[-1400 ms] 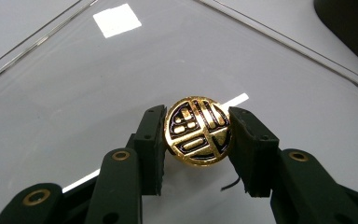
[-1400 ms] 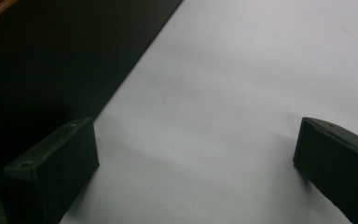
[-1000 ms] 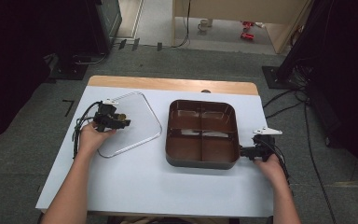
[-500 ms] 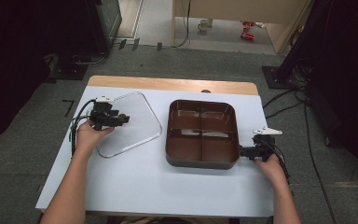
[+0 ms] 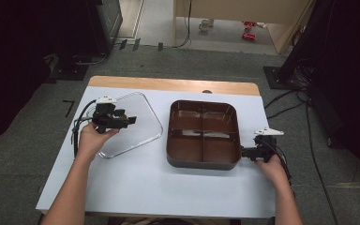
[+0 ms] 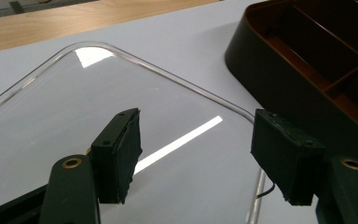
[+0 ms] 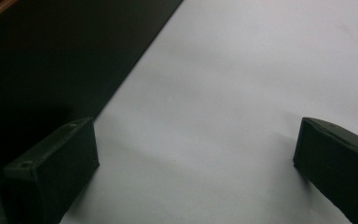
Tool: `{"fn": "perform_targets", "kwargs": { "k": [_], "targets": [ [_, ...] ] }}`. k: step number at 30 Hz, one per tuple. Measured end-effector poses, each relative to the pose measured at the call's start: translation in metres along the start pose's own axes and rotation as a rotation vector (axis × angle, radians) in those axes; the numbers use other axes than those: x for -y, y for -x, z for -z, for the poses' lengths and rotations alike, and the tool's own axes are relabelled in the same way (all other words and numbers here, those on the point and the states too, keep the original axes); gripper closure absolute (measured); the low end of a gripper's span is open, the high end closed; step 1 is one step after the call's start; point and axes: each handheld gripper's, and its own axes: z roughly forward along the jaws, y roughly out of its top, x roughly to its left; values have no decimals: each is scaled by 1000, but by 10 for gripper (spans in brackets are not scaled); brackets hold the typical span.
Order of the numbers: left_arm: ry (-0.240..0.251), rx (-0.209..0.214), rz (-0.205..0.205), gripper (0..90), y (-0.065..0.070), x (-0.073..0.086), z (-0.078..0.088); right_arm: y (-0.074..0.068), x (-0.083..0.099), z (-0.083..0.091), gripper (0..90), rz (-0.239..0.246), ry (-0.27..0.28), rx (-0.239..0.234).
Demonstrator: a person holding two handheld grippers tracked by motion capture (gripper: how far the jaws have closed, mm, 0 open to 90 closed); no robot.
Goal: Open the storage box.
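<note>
Your left tongs [image 5: 130, 120] hang just above the clear lid [image 5: 140, 136], which lies flat on the left half of the surface [image 5: 136, 183], its near right corner close to the brown tray [image 5: 203, 161] but apart from it. In the left gripper view the pads [image 6: 121, 154] stand spread with nothing between them and the lid under them, so the grip is released; they have just been opening. The lid resting flat and untouched suggests you set it aside there to bare the tray's four compartments, all of which look empty. The brown tray sits in the middle of the surface, nearer the right edge, squared to the far edge with its wooden strip. Your right tongs [image 5: 242, 152] rest low at the tray's near right corner. In the right gripper view their jaws stand wide, one pad [image 7: 51, 168] right beside the tray's dark wall, the other out over bare surface, grasping nothing. That position looks like bracing, keeping the tray steady while your left hand works.
</note>
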Motion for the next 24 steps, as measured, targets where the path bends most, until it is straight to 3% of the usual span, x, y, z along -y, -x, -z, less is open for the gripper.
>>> {"fn": "perform_targets", "kwargs": {
  "k": [4, 5, 7, 8, 10, 19, 21, 22, 24],
  "targets": [
    [-43, 0, -59, 280, 16, 0, -3, 0, 0, 0, 0, 0, 0, -1],
    [-52, 19, -63, 273, 20, 1, -4, 0, 0, 0, 0, 0, 0, 0],
    [-49, 33, -59, 272, 22, 1, -4, 0, 0, 0, 0, 1, 0, -1],
    [-18, 65, -36, 272, 28, 3, -5, 0, 0, 0, 0, 1, 0, -1],
    [-21, 83, -27, 273, 33, 5, -6, 0, 0, 0, 0, 0, 0, 0],
    [-15, 84, -80, 246, 61, 18, -10, 0, 0, 0, 0, 1, 0, -1],
    [-18, 68, -121, 242, 72, 27, -13, 0, 0, 0, 0, 0, 0, -1],
    [-18, 68, -121, 240, 72, 27, -13, 0, 0, 0, 0, 0, 0, -1],
    [-40, 90, -129, 237, 82, 36, -16, 0, 0, 0, 0, -1, -1, -1]
  ]
}}
